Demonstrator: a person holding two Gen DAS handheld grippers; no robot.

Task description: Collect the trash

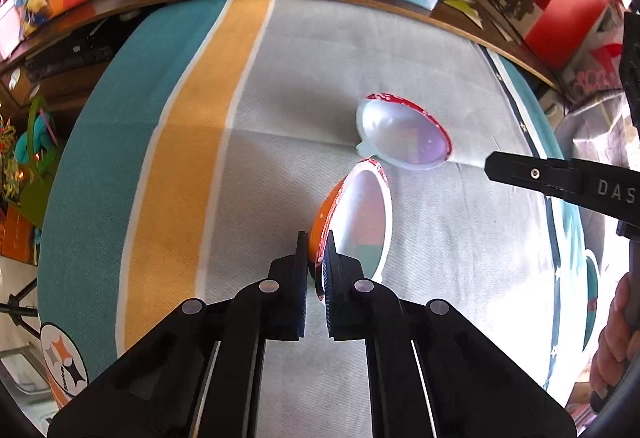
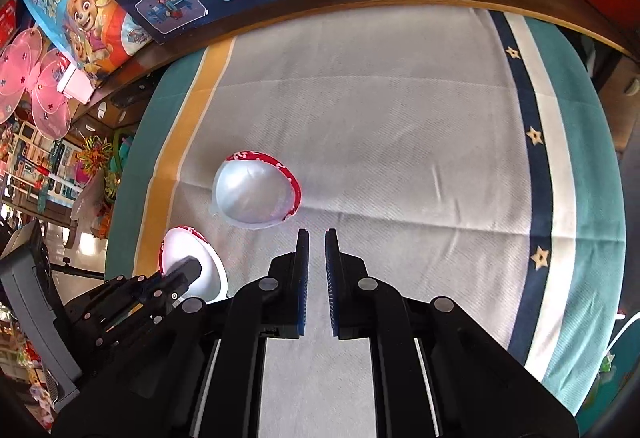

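The rim of an orange shell half was pinched by the left gripper. The right gripper was narrowly parted, empty. Just ahead-left lay the silvery half: judged light, thin, slippery, best taken by its rim.

Both wrist views overlook striped cloth.

Left black two-finger gripper: jaws pinched on the rim of an orange-and-white plastic half-shell. Right black two-finger gripper: jaws narrowly parted, nothing between them, hovering.
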